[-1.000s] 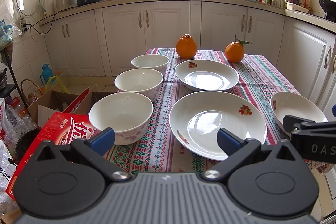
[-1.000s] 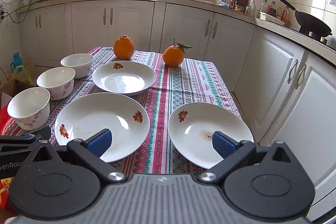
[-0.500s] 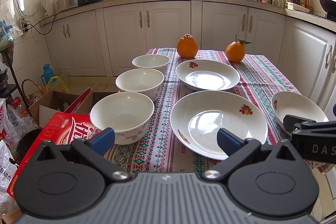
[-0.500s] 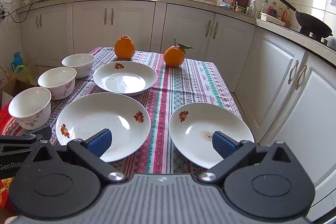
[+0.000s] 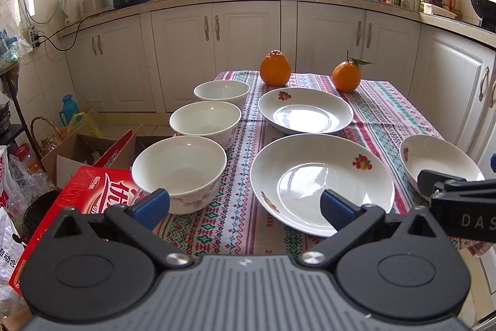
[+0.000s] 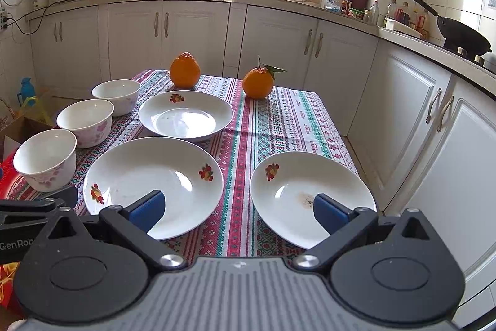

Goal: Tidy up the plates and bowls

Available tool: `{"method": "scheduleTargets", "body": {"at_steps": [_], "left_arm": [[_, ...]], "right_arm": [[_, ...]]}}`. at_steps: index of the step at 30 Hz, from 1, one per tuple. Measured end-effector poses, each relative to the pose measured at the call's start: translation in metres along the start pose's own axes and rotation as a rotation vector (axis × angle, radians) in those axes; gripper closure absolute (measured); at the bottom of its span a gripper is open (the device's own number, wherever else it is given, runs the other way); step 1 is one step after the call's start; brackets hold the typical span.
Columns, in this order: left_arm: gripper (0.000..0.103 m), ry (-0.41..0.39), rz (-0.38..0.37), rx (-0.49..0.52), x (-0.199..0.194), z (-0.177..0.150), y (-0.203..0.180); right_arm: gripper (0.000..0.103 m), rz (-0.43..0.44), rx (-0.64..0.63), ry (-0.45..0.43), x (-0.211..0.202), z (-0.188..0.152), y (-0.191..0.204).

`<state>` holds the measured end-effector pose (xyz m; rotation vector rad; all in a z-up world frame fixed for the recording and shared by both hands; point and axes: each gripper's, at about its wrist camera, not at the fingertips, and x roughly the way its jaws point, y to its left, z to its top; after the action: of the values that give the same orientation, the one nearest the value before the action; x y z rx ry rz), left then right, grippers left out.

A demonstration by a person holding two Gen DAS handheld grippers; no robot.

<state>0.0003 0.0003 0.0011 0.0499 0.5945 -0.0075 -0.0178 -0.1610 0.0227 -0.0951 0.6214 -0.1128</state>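
White dishes sit on the striped tablecloth point(image 6: 279, 120): three bowls point(image 5: 183, 169) in a row on the left, three plates point(image 6: 155, 182) beside them, two oranges point(image 6: 258, 82) at the back. Left gripper point(image 5: 245, 203) and right gripper point(image 6: 237, 207) hang wide apart, holding nothing.

Three white round bowls point(image 5: 205, 140) line the middle left; the left gripper point(image 5: 245, 205), at the bottom, is wide apart, holding nothing.
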Motion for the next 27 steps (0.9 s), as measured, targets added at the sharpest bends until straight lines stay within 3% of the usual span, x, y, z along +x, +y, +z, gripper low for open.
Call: {"method": "scheduleTargets", "body": {"at_steps": [17,27], "left_arm": [[0.001,-0.03,-0.013,0.033,-0.001,0.007,-0.002],[0.001,-0.064,-0.082,0.087,0.001,0.022,-0.009]], "right_arm": [[0.0,0.011,0.009,-0.017,0.0,0.002,-0.004],[0.0,0.046,0.018,-0.072,-0.004,0.007,-0.019]]}}
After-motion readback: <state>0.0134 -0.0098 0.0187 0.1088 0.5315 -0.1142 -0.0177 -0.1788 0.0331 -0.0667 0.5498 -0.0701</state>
